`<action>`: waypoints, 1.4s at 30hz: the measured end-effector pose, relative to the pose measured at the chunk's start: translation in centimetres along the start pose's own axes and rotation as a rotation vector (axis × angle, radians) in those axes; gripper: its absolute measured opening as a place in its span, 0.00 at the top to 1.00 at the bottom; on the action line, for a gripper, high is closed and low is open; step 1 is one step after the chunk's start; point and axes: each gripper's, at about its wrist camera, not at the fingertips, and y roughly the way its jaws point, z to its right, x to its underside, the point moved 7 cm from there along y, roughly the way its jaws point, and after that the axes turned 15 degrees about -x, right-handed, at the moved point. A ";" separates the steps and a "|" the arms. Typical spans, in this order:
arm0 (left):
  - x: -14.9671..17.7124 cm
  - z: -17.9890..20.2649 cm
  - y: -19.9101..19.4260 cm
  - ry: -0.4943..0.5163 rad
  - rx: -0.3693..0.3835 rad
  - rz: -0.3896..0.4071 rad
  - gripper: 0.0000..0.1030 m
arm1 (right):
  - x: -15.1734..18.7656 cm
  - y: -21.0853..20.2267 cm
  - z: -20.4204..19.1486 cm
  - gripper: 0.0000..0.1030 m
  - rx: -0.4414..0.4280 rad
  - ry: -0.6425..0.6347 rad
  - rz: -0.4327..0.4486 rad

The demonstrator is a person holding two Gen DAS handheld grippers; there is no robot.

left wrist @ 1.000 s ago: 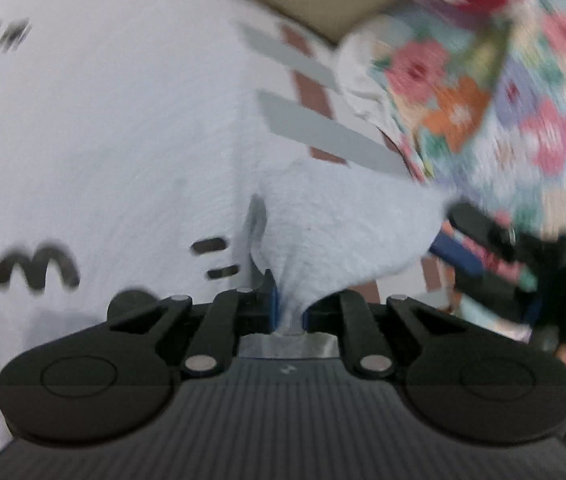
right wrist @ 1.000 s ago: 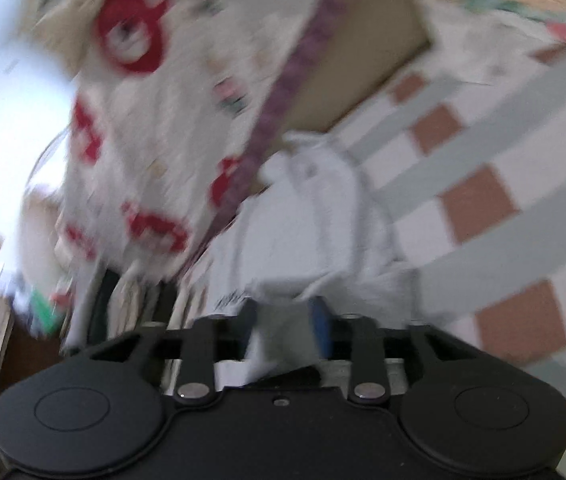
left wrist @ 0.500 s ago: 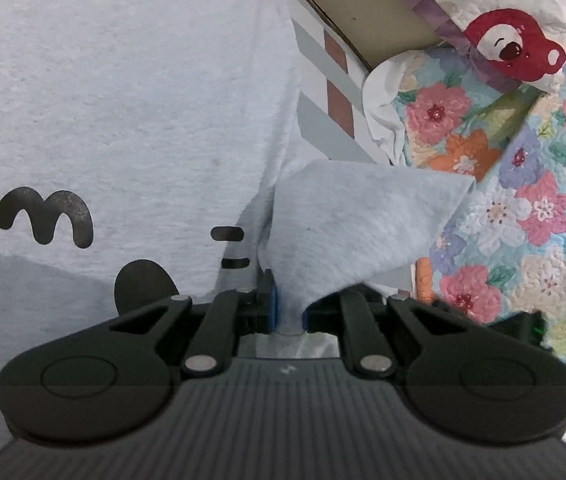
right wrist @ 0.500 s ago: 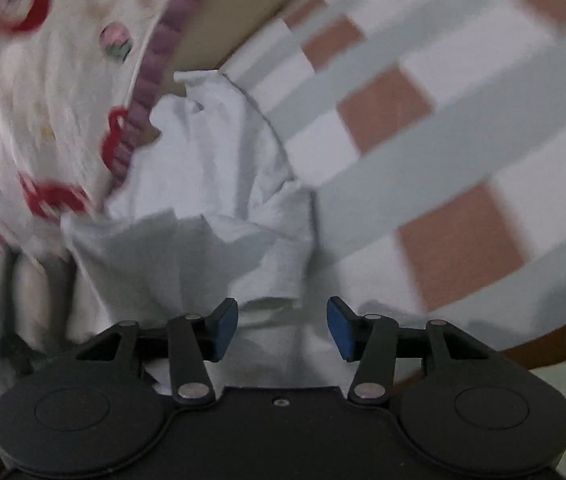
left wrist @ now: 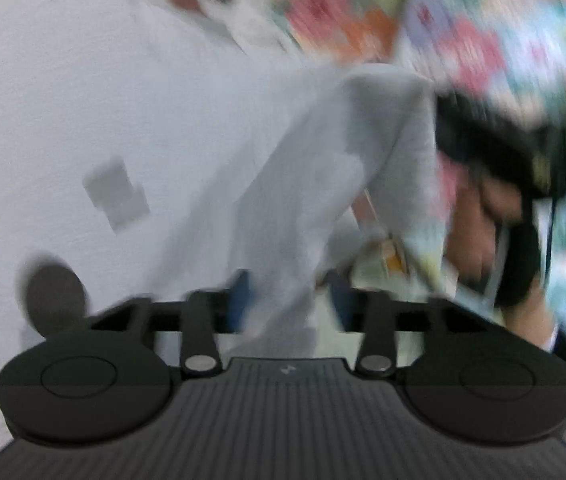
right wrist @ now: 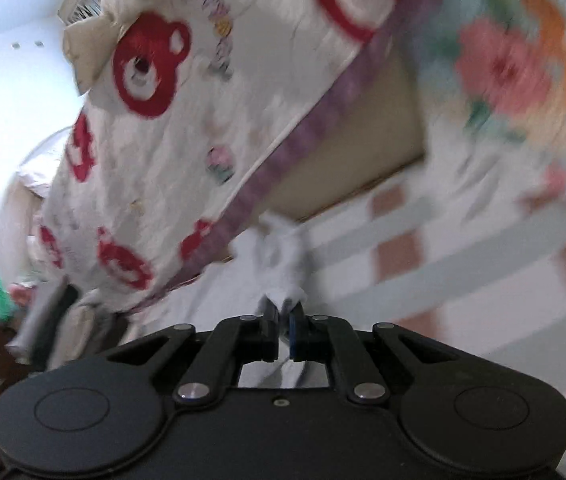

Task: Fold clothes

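A light grey T-shirt (left wrist: 103, 100) with dark printed marks lies spread out and fills the left wrist view. One folded part of it (left wrist: 323, 168) drapes down between the blue pads of my left gripper (left wrist: 289, 300), whose jaws are opening and stand apart without pinching the cloth. The view is blurred by motion. In the right wrist view my right gripper (right wrist: 284, 316) is closing, its pads nearly together with a bunched tip of the grey shirt (right wrist: 279, 256) pinched between them. The right gripper (left wrist: 503, 148) and the hand (left wrist: 483, 224) holding it show at the right of the left wrist view.
The shirt lies on a checked sheet (right wrist: 463, 264) with grey and brown squares. A white quilt with red bears (right wrist: 163, 120) and a tan board (right wrist: 363, 148) rise behind it. A floral quilt (left wrist: 483, 20) lies to the right.
My left gripper, shut on the folded sleeve before, has opened its jaws and shifted over the shirt. My right gripper, open half a second ago, has closed on the bunched cloth and tilted upward.
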 end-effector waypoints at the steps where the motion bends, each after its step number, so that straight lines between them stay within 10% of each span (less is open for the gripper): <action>1: 0.3 0.1 0.5 0.011 -0.015 -0.026 0.50 | -0.3 -0.8 0.8 0.94 0.065 -0.036 -0.013; 8: 0.4 -1.5 1.3 -0.074 -0.035 -0.082 0.50 | 1.0 0.6 8.2 0.88 0.467 -0.143 -0.235; 13: 0.6 -1.6 1.3 -0.070 -0.046 -0.083 0.49 | 3.7 -1.1 7.8 0.55 0.373 0.124 -0.201; 27: 0.8 -2.0 1.3 -0.068 -0.095 -0.069 0.49 | 11.9 -4.3 6.3 0.39 0.524 0.176 -0.288; 28: 0.7 -2.1 1.1 -0.067 -0.111 -0.062 0.50 | 11.8 -3.9 6.4 0.45 0.493 0.168 -0.248; 30: 0.2 -2.9 0.1 -0.073 -0.166 -0.053 0.53 | 11.5 -2.7 6.2 0.97 0.419 0.099 -0.238; 34: -1.7 -6.8 -6.8 -0.132 -0.199 0.000 0.52 | 8.2 -3.1 1.3 0.97 0.428 -0.245 -0.174; 42: 3.4 -24.1 -22.6 -0.285 -0.682 0.067 0.49 | 11.4 -4.2 6.6 0.97 0.674 -0.196 -0.378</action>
